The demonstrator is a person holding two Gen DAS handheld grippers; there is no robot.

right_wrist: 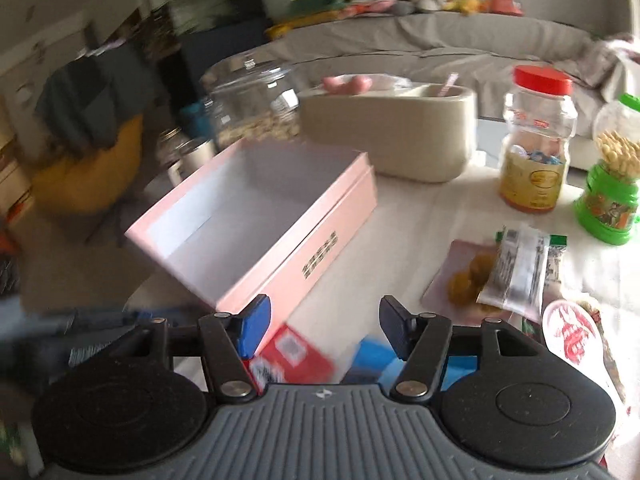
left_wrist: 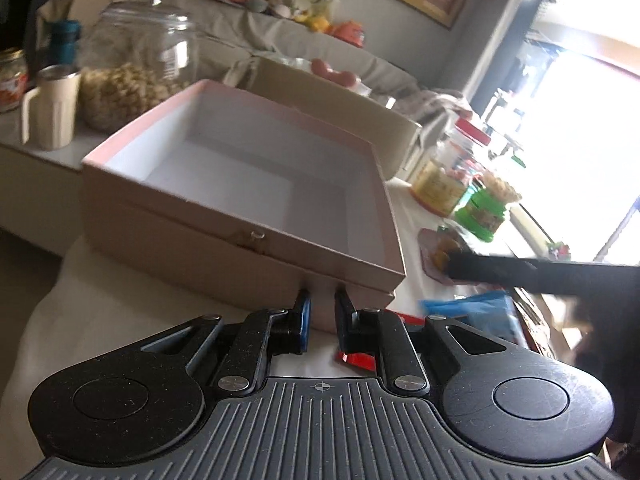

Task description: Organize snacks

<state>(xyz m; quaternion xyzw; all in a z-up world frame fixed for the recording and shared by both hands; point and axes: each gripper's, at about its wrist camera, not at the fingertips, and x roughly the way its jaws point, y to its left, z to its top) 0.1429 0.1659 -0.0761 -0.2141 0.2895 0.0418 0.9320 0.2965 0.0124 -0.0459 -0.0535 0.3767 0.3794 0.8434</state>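
Two tools: our left tool (left_wrist: 320, 304) nips the pink box (left_wrist: 240, 184) wall; our right tool (right_wrist: 324, 320) gapes empty above the worktop (right_wrist: 400, 224).

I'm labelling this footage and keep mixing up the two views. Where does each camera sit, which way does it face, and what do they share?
Left wrist: sits on the left tool, looking forward and down at the near wall of the open pink box; its nearly shut fingers show, and the right tool's dark finger reaches in at right.
Right wrist: sits on the right tool, looking down over the box's corner and the snacks; its open fingers show.
Shared: box, big glass jar, red-lidded jar, green tub, sofa.
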